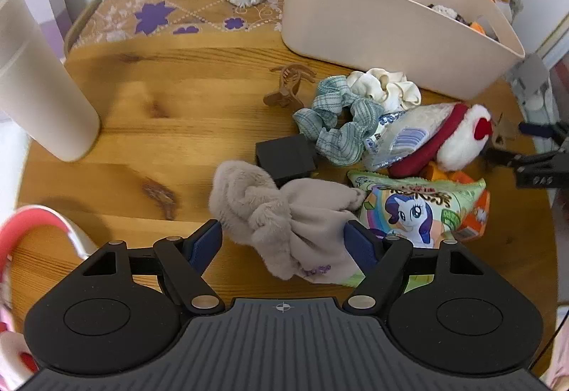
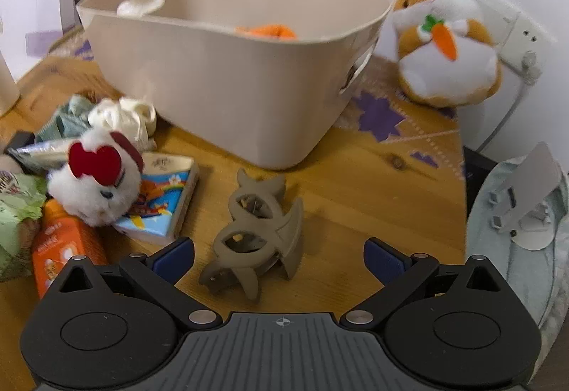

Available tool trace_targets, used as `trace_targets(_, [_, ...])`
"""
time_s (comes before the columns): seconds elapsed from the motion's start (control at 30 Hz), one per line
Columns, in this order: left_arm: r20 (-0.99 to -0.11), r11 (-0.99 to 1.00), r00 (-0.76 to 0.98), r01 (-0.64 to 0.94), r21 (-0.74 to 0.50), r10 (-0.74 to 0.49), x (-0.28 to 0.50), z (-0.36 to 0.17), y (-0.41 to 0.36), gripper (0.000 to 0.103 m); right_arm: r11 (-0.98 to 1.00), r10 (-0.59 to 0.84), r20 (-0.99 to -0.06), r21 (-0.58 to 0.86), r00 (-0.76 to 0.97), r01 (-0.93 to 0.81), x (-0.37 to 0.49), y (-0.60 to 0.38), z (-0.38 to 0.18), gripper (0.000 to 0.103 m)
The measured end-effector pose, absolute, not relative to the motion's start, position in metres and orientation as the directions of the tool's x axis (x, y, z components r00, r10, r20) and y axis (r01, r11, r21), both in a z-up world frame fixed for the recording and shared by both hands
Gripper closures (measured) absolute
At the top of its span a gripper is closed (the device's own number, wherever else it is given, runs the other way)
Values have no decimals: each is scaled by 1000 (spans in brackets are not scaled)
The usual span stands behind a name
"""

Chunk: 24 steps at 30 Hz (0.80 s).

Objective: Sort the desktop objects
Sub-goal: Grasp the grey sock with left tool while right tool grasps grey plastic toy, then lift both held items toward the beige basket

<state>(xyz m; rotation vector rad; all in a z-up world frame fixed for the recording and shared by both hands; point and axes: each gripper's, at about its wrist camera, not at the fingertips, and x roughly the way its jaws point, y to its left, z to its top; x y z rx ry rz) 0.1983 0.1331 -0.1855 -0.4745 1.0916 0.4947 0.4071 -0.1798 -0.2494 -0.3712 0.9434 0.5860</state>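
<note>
Two open claws over a cluttered wooden table [image 1: 149, 99]

The beige bin [image 2: 227, 78] hides most of its contents; only something orange shows. The left claw [image 1: 284, 241] stands wide around the grey fluffy scrunchie [image 1: 256, 209], not pressing it. The right claw [image 2: 279, 257] is wide around the grey hair clip [image 2: 256, 234], its lower prongs partly hidden.

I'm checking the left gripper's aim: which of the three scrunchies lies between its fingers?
The furry grey scrunchie, nearest the left gripper. The checked green scrunchie and the cream scrunchie lie farther off, by the bin.
</note>
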Motion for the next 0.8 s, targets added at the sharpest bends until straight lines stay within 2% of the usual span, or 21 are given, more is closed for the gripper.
trace_targets(0.3, [-913, 721, 394, -663, -202, 108, 206, -204, 144, 23, 745, 280, -845, -108, 456, -658, 411, -167, -260, 2])
trace_targets(0.37, [-908, 702, 405, -677, -222, 104, 206, -206, 146, 23, 750, 302, -848, -72, 437, -657, 413, -167, -259, 12])
trace_targets(0.43, [-905, 691, 416, -681, -244, 90, 206, -209, 148, 26, 755, 311, -845, -59, 436, -654, 413, -165, -257, 17])
trace_targets(0.5, [-903, 692, 423, -675, -255, 80, 205, -210, 148, 32, 755, 325, -842, -44, 431, -655, 412, -165, -257, 24])
trace_targets(0.67, [-896, 712, 435, -658, -246, 92, 202, -209, 144, 44, 748, 347, -838, -23, 421, -663, 413, -165, -255, 51])
trace_targets(0.8, [-888, 709, 448, -659, -251, 102, 200, -205, 142, 52, 737, 347, -842, -29, 414, -676, 410, -166, -252, 55])
